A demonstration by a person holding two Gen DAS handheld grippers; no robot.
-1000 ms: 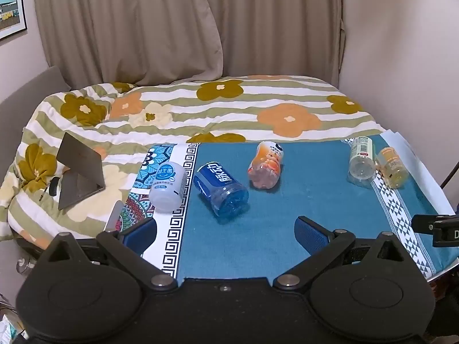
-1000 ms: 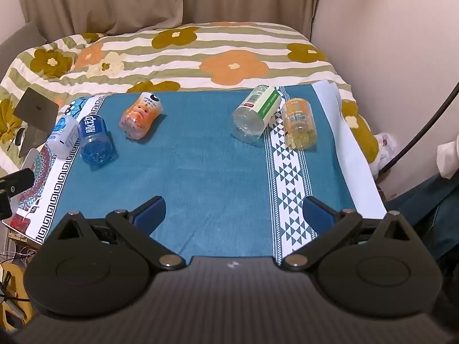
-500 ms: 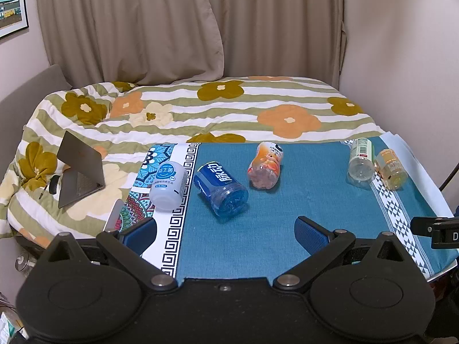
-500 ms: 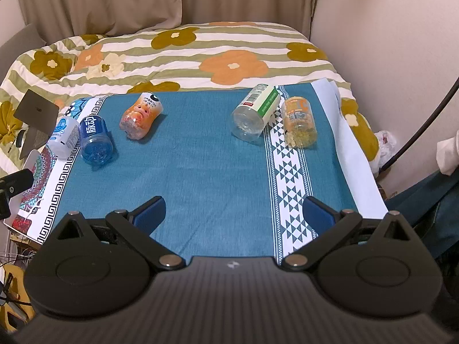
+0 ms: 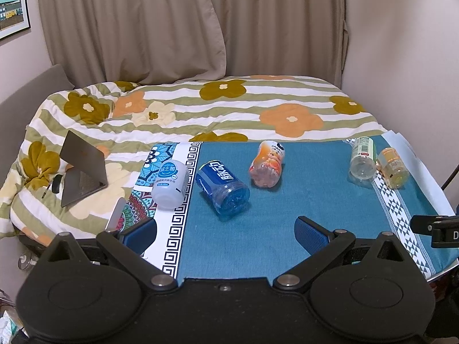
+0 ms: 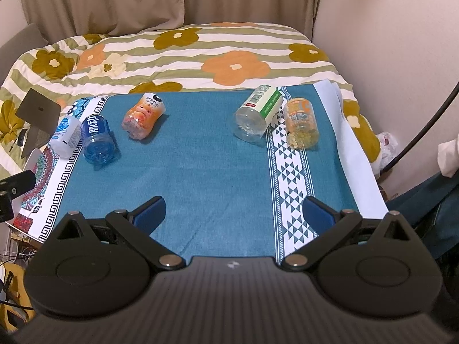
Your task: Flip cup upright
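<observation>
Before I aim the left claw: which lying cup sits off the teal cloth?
The white cup, leftmost, lies on the patterned border; the other four rest on teal or the triangle stripe.

Cut off at the left edge: framed picture [image 5: 13,5]. Partly hidden behind the left gripper's finger [image 5: 137,233]: flat grey card [image 5: 116,215]. Too small to read: label print on white bottle [image 5: 170,185] and clear bottle [image 6: 258,111].

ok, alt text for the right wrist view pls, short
Five cut-off bottle cups lie on their sides on a teal tablecloth: white cup, blue cup and orange cup at left, clear green-labelled cup and yellow cup at right. The right gripper is open, low in frame, holding nothing. A floral quilt lies behind.
</observation>
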